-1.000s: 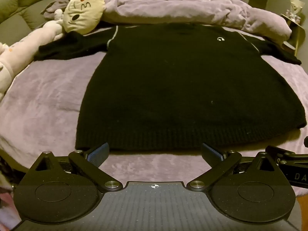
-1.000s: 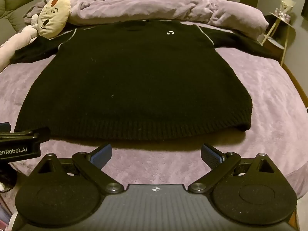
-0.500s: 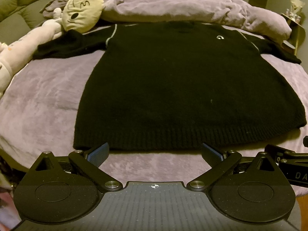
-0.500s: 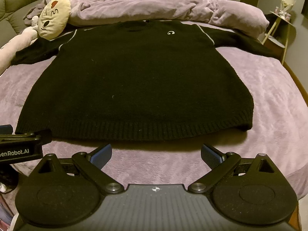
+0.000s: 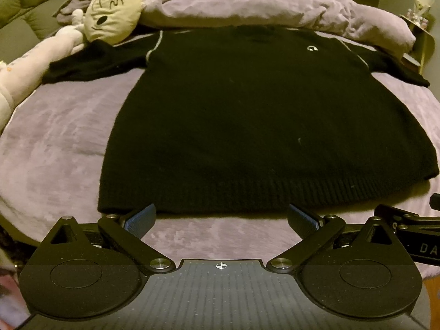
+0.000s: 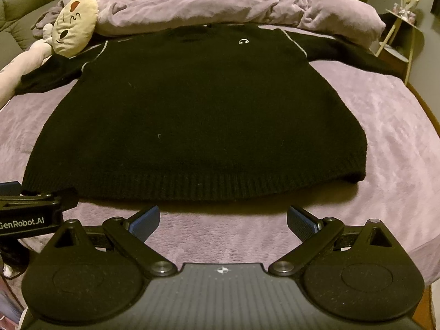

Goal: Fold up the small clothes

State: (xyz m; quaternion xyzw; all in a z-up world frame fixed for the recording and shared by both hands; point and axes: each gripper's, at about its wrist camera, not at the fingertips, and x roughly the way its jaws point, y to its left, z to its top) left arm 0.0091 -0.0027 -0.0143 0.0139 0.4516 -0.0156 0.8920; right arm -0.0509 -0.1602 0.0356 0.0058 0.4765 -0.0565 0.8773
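Sweater (image 5: 247,115) lying flat, sleeves spreading outward. Hovering just short of sweater hem: left gripper (image 5: 221,218) and right gripper (image 6: 222,220), level, side by side. Gaping wide, gripping nothing.

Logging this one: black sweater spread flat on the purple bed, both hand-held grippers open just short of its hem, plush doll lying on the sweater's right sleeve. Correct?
Not quite: the plush doll lies by the left sleeve, as the right wrist view shows; the right sleeve is bare. The rest holds: black sweater flat on the purple bed, left hand-held gripper and right hand-held gripper open just short of the hem.
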